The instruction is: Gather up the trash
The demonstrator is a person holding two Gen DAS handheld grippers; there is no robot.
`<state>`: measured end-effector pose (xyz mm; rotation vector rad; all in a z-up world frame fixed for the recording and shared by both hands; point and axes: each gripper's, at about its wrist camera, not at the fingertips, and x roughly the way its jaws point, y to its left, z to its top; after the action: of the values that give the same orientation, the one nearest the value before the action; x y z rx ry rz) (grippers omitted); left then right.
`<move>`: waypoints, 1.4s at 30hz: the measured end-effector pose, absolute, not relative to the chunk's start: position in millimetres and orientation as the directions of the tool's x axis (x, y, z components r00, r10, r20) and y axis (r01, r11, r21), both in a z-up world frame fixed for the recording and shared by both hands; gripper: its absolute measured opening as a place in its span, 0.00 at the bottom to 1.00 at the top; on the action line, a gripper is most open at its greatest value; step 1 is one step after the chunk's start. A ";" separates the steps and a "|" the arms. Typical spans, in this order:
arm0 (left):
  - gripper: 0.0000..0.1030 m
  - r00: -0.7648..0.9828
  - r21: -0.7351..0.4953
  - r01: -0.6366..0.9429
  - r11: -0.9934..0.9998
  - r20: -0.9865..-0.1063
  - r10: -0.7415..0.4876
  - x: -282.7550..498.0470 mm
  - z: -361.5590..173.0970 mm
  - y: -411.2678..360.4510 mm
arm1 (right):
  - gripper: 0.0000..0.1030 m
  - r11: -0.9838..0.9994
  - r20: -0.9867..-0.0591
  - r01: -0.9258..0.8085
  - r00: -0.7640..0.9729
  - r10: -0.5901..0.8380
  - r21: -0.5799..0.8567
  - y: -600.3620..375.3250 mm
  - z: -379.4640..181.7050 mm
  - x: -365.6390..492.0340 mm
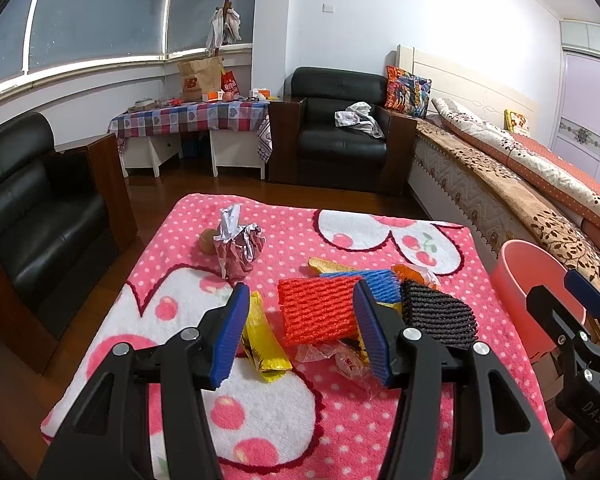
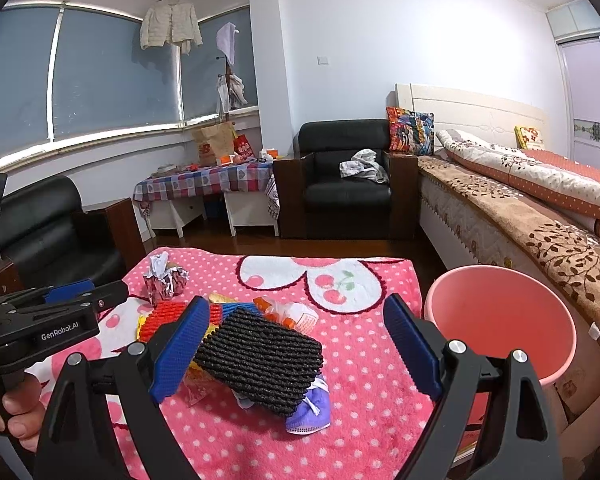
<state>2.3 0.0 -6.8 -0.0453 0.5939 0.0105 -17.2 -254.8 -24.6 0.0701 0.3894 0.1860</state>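
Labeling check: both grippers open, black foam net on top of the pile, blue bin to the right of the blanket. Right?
Not quite: the bin is pink, not blue, as the right wrist view shows. The rest holds: left gripper and right gripper are open, the black foam net tops the pile, and the bin sits right of the blanket.

Black gripper (image 1: 302, 332) frames, ribbed blue pads (image 2: 179, 350), silver screws — "GenRobot.AI" lettering

Pink bin (image 2: 500, 320) stands open-mouthed beside the blanket (image 2: 372, 400); the trash pile (image 2: 260, 352) crowds its middle.
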 end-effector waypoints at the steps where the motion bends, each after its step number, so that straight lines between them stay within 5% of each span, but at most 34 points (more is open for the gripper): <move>1: 0.52 0.828 -0.040 -0.023 0.999 -0.561 -0.003 2.4 -7.2 0.0 | 0.84 0.980 -0.372 -0.166 0.908 0.194 0.105 -254.9 -25.3 -17.2; 42: 0.52 0.811 -0.041 -0.017 0.999 -0.584 -0.011 8.9 -20.4 1.1 | 0.83 0.981 -0.406 -0.150 0.894 0.188 0.125 -263.1 -30.7 -10.7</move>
<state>8.9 1.1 -20.4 -0.0449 0.6243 0.0032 -10.7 -263.1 -30.7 0.0916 0.4294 0.1753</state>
